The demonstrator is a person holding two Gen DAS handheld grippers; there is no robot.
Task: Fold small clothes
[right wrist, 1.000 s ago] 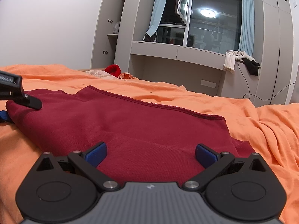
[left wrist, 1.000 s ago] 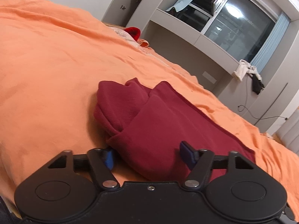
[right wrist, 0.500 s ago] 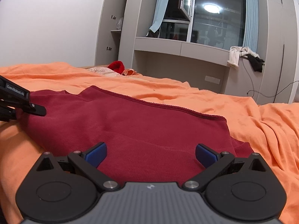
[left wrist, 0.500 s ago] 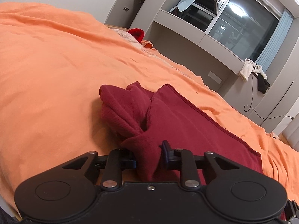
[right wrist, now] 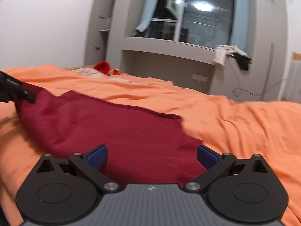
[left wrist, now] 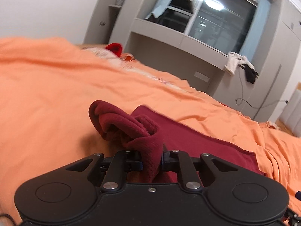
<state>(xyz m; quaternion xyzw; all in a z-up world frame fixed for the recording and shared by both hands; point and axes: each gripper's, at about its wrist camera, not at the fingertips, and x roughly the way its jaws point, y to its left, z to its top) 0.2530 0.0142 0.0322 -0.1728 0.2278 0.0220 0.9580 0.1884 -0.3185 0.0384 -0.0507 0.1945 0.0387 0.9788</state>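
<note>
Here, a dark red garment [right wrist: 116,131] is lying spread across the orange bed cover [left wrist: 47,86].
The left gripper [left wrist: 152,158], its jaws closing, is pinching a bunched corner of the cloth; the right gripper [right wrist: 152,155] is hovering over the opposite end, jaws standing wide and gripping nothing.

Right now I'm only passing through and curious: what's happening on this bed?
A person is folding a dark red garment on the orange bedcover with two handheld grippers. The left gripper is closing its jaws on a bunched corner of the cloth, which is lifted off the cover. The right gripper is open over the near edge, gripping nothing. No fold is made yet; most of the garment lies flat.
</note>
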